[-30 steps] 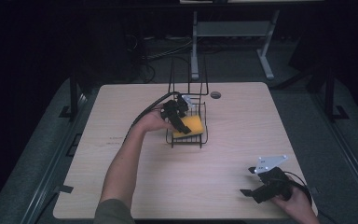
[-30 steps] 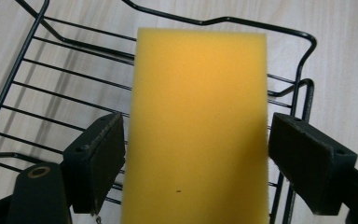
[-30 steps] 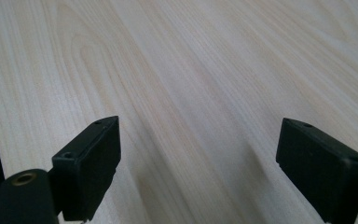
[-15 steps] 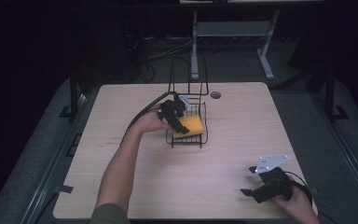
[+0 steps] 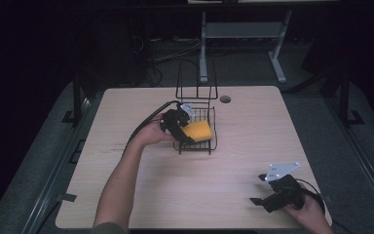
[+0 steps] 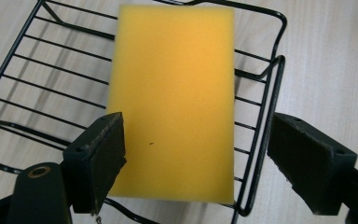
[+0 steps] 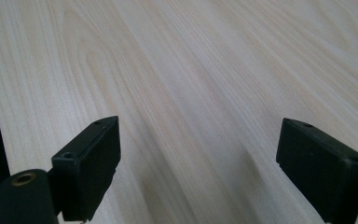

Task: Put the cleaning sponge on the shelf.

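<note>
A yellow sponge (image 5: 197,130) (image 6: 172,98) lies flat in a black wire basket (image 5: 210,113) (image 6: 28,70) near the middle of the table. My left gripper (image 5: 182,134) (image 6: 196,158) hovers over the basket's near left edge, jaws open wide. One jaw is above the sponge's corner and the other stands outside the basket's rim; neither presses on the sponge. My right gripper (image 5: 256,190) (image 7: 198,163) sits low over bare wood at the table's front right corner, open with nothing between its jaws.
The wooden table (image 5: 243,161) has a round cable hole (image 5: 225,99) behind the basket. The basket's tall wire back (image 5: 196,80) rises at its far side. A metal stand (image 5: 238,34) and cables lie on the dark floor beyond the table.
The left gripper has shifted slightly toward the near left of the basket. The sponge stays in the basket. The right gripper has not moved.
</note>
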Action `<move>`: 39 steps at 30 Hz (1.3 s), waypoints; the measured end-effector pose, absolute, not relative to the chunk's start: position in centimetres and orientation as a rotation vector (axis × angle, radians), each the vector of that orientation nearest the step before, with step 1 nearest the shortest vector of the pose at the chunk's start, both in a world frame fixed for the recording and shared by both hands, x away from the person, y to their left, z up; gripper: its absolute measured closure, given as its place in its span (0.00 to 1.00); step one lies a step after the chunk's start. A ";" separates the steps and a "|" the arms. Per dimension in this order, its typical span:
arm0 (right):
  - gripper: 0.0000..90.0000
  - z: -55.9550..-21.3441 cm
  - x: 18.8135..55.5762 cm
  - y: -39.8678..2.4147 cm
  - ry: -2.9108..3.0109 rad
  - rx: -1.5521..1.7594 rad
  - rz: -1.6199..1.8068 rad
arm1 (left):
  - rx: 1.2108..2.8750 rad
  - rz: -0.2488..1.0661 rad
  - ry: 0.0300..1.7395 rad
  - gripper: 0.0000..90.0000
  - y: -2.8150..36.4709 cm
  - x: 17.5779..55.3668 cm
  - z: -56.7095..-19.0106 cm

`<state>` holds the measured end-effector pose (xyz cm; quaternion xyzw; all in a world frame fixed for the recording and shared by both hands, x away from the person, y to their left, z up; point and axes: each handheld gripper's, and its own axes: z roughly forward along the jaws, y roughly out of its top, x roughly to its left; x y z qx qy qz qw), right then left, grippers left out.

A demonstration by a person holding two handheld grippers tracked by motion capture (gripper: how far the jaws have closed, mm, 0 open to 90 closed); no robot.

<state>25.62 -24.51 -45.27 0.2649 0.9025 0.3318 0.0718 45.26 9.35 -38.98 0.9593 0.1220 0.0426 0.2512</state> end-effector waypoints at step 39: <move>0.15 -45.0 25.8 -25.0 2.697 0.796 1.005 | 2.582 0.186 0.263 0.21 11.9 39.7 -37.1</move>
